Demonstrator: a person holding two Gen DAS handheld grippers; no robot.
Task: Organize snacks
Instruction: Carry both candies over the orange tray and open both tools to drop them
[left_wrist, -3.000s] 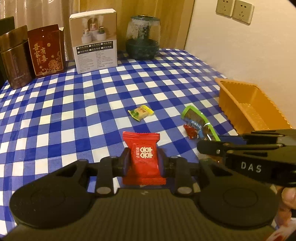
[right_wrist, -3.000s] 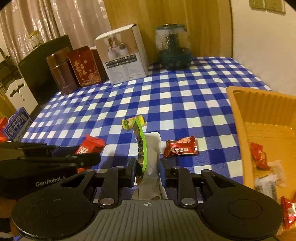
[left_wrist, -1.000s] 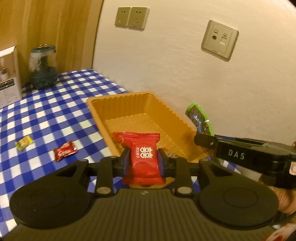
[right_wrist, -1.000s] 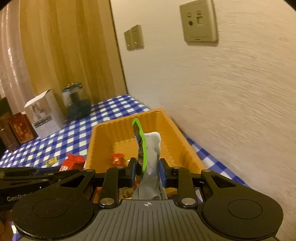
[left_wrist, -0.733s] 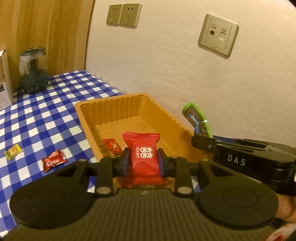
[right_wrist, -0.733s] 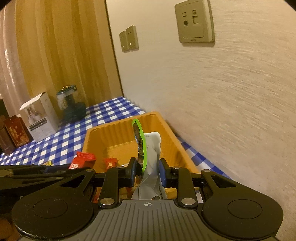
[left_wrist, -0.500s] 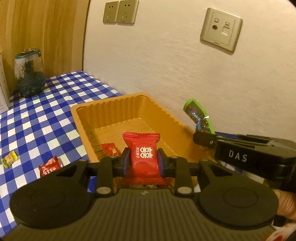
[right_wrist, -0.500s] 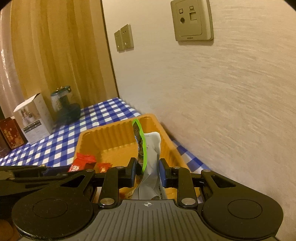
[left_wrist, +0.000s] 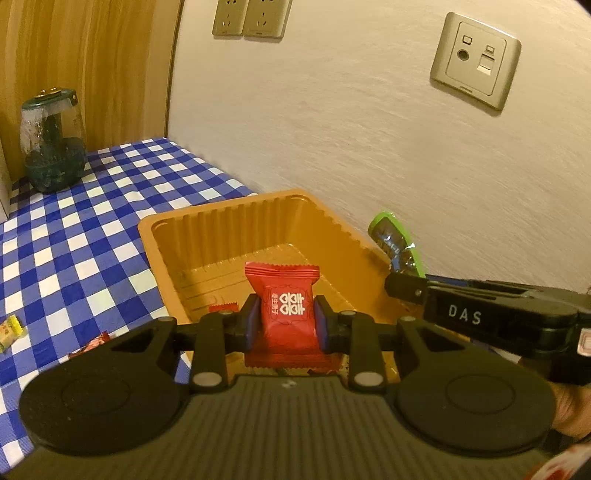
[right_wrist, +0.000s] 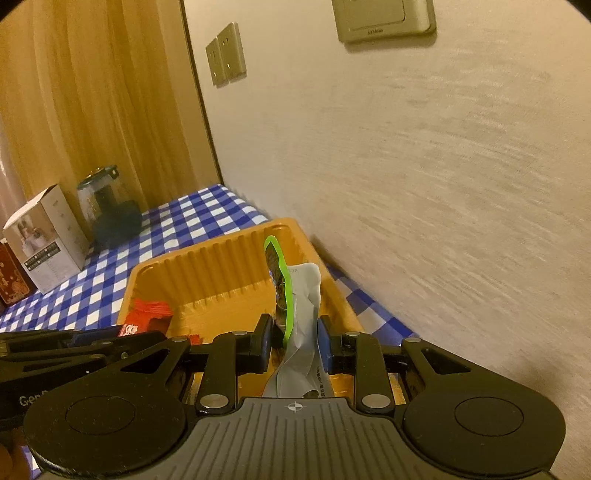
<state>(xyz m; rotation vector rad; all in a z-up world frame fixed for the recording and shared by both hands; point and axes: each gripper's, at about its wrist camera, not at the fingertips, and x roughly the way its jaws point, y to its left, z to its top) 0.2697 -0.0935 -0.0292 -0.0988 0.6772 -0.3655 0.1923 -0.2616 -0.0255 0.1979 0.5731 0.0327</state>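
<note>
With the red candy (left_wrist: 286, 308) clamped in the left gripper (left_wrist: 285, 325) and the green packet (right_wrist: 286, 295) in the right gripper (right_wrist: 293, 341), both should be lowered inside the tray (left_wrist: 236, 218) walls before release.

— What's around you?
— You face a textured cream wall (left_wrist: 369, 122) with sockets (left_wrist: 251, 16). A wood panel (right_wrist: 96, 110) stands at your left, a blue-checked tabletop (left_wrist: 74, 229) below, under warm light.
</note>
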